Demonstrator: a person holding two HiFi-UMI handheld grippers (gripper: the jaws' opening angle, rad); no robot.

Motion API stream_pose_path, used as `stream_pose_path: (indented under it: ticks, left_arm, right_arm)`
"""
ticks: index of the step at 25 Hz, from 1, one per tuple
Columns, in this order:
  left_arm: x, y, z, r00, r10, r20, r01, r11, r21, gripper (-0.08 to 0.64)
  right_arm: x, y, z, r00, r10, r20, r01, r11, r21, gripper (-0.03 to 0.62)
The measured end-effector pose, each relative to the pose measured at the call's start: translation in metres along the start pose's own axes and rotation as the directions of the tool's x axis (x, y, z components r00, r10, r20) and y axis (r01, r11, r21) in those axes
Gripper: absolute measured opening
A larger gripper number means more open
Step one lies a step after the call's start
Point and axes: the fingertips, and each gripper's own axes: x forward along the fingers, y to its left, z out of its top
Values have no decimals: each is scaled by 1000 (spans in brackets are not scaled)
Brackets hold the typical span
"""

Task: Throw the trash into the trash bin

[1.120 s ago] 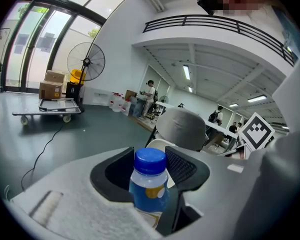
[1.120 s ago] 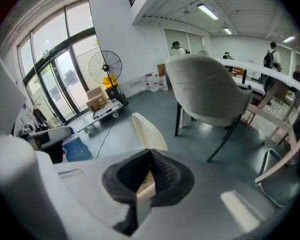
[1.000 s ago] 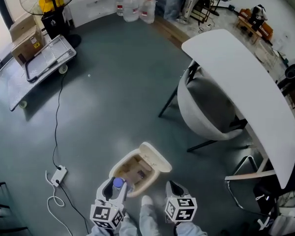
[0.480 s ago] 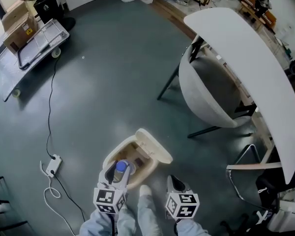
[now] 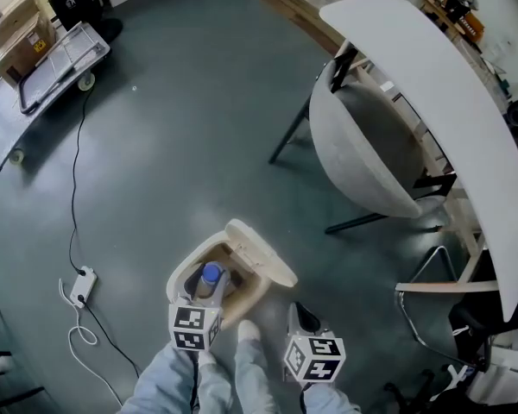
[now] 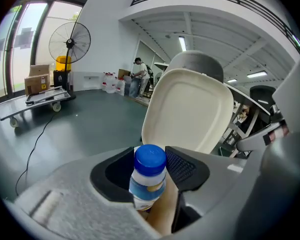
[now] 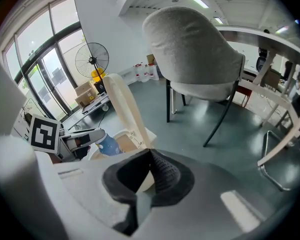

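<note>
A cream trash bin [image 5: 183, 270] stands on the floor by my feet, its lid [image 5: 261, 255] tipped up and open. My left gripper [image 5: 205, 283] is shut on a small bottle [image 5: 210, 274] with a blue cap, held upright over the bin's mouth. In the left gripper view the bottle [image 6: 148, 176] sits between the black pads, with the raised lid [image 6: 187, 109] right behind it. My right gripper [image 5: 305, 316] hangs to the right of the bin, shut and empty. In the right gripper view its jaws [image 7: 150, 153] meet at the tips, and the lid [image 7: 122, 104] and bottle [image 7: 108, 145] show beyond.
A grey shell chair [image 5: 363, 162] stands under a white table [image 5: 432, 84] to the right. A power strip with its cable [image 5: 82, 285] lies left of the bin. A flat trolley [image 5: 47, 63] with cardboard boxes [image 5: 17, 37] is far left. A person's legs [image 5: 242, 373] are at the bottom.
My left gripper has come down with the bottle, from the bin's near rim to over its open mouth. The right gripper has sunk a little beside the bin.
</note>
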Motion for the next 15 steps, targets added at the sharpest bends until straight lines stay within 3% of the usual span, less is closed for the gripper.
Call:
stream_pose_path:
  ticks: [4, 8, 15]
  left_arm:
    - [12, 0, -11, 999, -3, -35, 4, 1000, 23, 206]
    - [14, 0, -16, 998, -15, -64, 13, 999, -33, 240]
    - [2, 1, -12, 998, -23, -57, 21, 999, -39, 259]
  right_arm:
    - [6, -1, -8, 1000, 0, -11, 0, 1000, 14, 3]
    - [5, -3, -10, 1000, -4, -18, 5, 1000, 29, 3]
    - [2, -1, -4, 1000, -9, -6, 9, 999, 39, 3]
